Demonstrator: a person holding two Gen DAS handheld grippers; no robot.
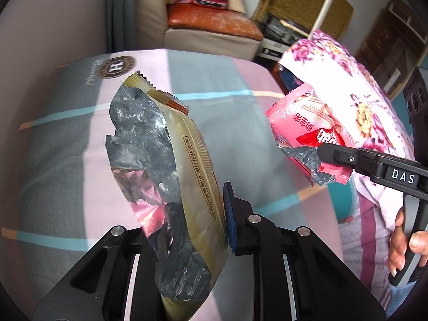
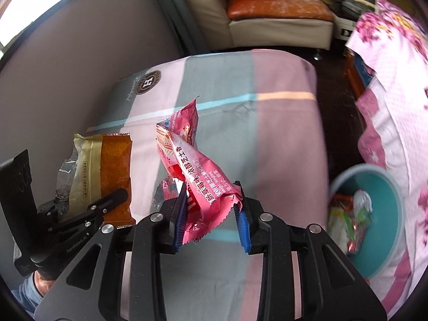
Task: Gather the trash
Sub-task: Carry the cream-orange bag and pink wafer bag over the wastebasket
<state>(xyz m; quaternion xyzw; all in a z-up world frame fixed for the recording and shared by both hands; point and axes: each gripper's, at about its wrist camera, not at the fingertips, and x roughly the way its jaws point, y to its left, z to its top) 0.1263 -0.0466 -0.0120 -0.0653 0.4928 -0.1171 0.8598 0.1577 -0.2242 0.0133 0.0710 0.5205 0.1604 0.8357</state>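
My left gripper (image 1: 187, 222) is shut on a gold and orange snack wrapper (image 1: 171, 176) with a silver foil inside, held above the striped cloth (image 1: 67, 139). It also shows in the right wrist view (image 2: 107, 171), with the left gripper (image 2: 101, 208) at the lower left. My right gripper (image 2: 211, 214) is shut on a pink snack wrapper (image 2: 192, 174), held up above the cloth. In the left wrist view the pink wrapper (image 1: 307, 125) hangs from the right gripper (image 1: 331, 157) at the right.
A teal bin (image 2: 385, 214) with several pieces of trash in it stands at the right, beside a floral pink cloth (image 2: 396, 107). A beige sofa with an orange cushion (image 2: 275, 8) stands behind. A grey wall panel (image 2: 80, 67) is on the left.
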